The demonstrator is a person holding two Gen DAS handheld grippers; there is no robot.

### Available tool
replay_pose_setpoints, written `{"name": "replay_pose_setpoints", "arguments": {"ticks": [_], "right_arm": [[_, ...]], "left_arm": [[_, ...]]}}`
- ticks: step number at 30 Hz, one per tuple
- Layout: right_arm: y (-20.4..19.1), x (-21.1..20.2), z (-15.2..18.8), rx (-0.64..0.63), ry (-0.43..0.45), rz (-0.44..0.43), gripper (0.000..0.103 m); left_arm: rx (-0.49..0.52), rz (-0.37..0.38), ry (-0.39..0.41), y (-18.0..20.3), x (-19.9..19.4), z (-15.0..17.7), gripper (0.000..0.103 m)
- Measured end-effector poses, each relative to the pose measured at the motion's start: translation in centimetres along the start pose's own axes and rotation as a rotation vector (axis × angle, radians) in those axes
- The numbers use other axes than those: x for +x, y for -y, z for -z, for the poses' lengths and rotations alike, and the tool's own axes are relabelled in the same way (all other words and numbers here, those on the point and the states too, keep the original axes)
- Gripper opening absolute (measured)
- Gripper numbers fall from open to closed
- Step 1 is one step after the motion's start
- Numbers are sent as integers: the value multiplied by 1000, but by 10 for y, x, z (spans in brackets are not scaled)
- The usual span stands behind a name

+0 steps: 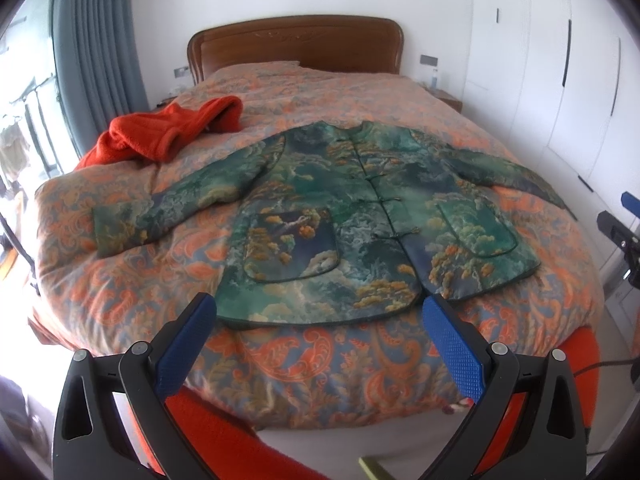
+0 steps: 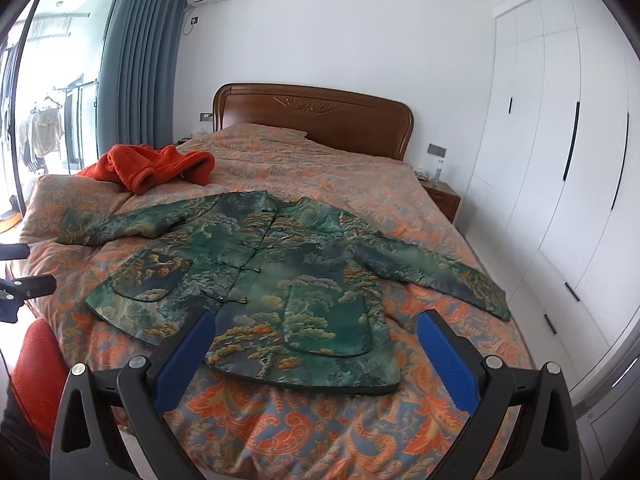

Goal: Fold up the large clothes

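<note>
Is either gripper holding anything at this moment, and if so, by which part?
Nothing is held. The left gripper and right gripper are both open, above the bed's foot, short of the green jacket.

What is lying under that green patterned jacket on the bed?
The green jacket lies spread flat on an orange paisley quilt. Whatever is under the quilt is covered.

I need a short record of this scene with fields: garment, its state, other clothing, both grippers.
garment: green patterned jacket
state: spread flat on the bed, front up, buttoned, sleeves out to both sides
other clothing: orange fleece garment, crumpled, apart from the jacket
left gripper: open, holding nothing
right gripper: open, holding nothing
</note>
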State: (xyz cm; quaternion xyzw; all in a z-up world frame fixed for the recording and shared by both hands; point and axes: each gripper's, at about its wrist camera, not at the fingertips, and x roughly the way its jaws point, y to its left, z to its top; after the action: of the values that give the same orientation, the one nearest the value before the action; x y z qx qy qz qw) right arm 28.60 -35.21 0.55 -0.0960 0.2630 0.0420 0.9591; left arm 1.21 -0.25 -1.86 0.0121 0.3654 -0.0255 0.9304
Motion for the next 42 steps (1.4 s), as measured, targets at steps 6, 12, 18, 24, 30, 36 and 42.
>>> {"name": "replay_pose_setpoints", "arguments": {"ticks": [6, 12, 18, 24, 30, 36, 42], "right_arm": [[44, 4, -15, 48, 5, 45, 103], [132, 28, -18, 184, 46, 140, 103], [254, 103, 32, 588, 80, 10, 103], [354, 213, 99, 1089, 2, -94, 103], [409, 293, 140, 1427, -16, -32, 93], [429, 344, 143, 1470, -66, 48, 55], [413, 332, 95, 1253, -42, 188, 11]], "left_arm": [[-1, 13, 2, -1, 3, 3, 103], [7, 11, -30, 7, 11, 2, 103], [39, -1, -20, 23, 8, -4, 103], [51, -13, -63, 34, 20, -7, 103], [71, -40, -89, 46, 29, -12, 103], [68, -36, -127, 53, 40, -14, 103], [79, -21, -131, 53, 44, -12, 103]]}}
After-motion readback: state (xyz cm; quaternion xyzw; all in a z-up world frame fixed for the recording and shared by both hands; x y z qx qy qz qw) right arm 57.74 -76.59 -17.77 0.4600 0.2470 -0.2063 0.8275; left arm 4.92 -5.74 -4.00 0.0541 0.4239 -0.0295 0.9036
